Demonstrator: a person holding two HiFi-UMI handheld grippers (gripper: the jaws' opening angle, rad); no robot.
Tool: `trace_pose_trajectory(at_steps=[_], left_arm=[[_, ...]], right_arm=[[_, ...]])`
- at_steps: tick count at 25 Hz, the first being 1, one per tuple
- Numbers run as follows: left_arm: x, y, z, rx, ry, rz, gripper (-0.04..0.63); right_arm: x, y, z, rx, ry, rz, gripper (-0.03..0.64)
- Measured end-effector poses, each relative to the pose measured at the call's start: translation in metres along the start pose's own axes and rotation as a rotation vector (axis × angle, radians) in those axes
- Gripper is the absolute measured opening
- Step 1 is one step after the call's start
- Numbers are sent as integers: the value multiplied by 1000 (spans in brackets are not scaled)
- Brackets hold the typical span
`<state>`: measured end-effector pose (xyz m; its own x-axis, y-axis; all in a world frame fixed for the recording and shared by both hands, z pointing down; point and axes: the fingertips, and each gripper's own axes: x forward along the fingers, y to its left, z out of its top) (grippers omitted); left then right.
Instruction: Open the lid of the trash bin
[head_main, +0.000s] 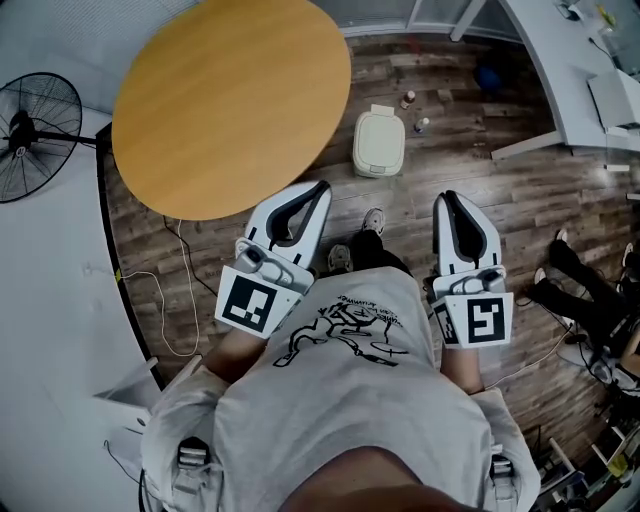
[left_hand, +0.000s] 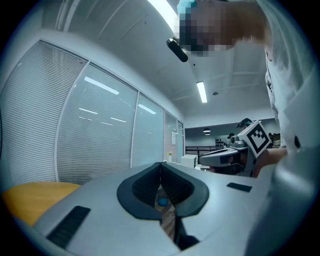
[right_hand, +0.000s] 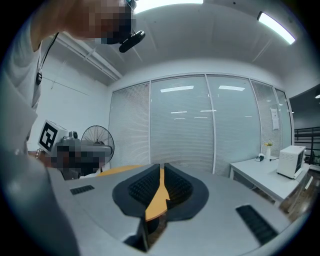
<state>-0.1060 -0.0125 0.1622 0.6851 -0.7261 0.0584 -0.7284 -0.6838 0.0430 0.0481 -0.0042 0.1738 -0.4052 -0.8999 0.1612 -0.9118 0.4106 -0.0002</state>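
— Cream-white on the trash bin (head_main: 379, 142); honey-orange on the round table (head_main: 232, 100)?
— Correct. Dark brown planks across the floor (head_main: 455, 160). White shells, black ribbed pads on left gripper (head_main: 322, 187) and right gripper (head_main: 450, 196); black-and-white squares on each marker cube (head_main: 250, 303). Possibly blue for the small blurred object (head_main: 487, 77).

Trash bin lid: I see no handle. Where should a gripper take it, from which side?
Probably the near rim of the closed lid on the cream rounded plastic trash bin, coming from that side: the small tab at its far edge looks like a hinge, though unclear.
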Motion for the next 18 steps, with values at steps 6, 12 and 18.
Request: trace_pose_trajectory(at_steps=[6,12,18], left_arm=[[56,7,7,18,-9,-5,18],[110,14,4,15,16,5,18],[152,21,7,16,16,16,18]], right_arm=[[27,-46,5,1,-7,0,32],[55,-95,7,5,-1,11,32],[80,-131,11,7,-5,26,31]])
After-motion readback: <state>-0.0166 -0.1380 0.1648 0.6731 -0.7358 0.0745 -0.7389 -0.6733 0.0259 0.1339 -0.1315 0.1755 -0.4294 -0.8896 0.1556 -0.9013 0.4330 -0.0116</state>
